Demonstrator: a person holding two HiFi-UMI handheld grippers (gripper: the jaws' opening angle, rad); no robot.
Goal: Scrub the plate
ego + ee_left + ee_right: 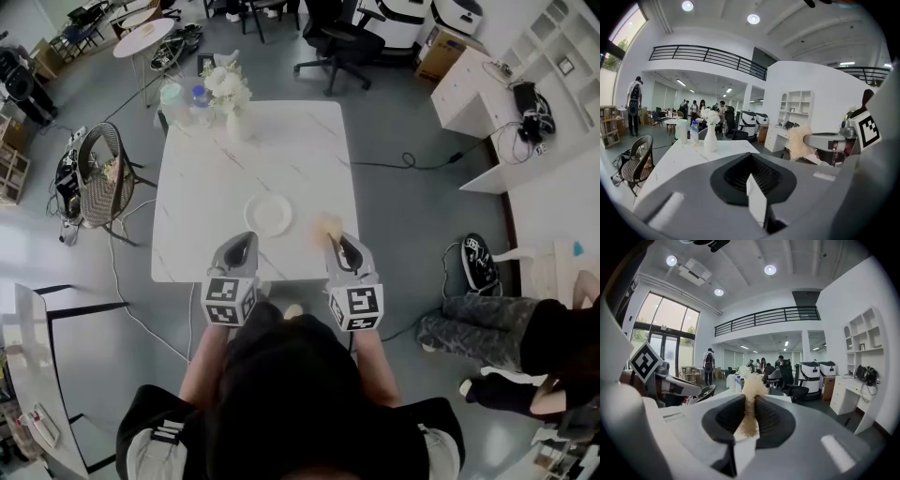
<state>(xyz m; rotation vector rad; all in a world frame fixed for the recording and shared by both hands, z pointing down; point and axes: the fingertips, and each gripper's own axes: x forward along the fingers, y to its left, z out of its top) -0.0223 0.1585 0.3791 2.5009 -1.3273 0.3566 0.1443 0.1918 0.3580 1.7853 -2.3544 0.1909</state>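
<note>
My left claw [244,240] is clenched, pads pressed flat together with nothing between them. My right claw [340,244] is clamped on a fluffy tan scrubber [328,225], whose fibres bulge out past the fingertips. Both claws sit side by side over the near edge of the white marble table [309,141] and point away from me. Each carries its marker cube [230,302] close to my wrist.

Just beyond the left claw's tips, the plate [269,215] lies flat on the table. It is white and round, and sits nearer my edge than the far one. The scrubber is a little to its right and does not touch it, and neither claw touches it either.

At the far left corner of the table a white vase of white flowers [230,94] stands upright. A clear bottle [199,97] and a pale green cup [172,94] are right beside it. A wicker chair [98,173] stands off the table's left side.

A person [525,337] sits on the floor to my right. Farther off there is a black office chair [342,42], a small round table [143,37] and white shelving [553,47].
</note>
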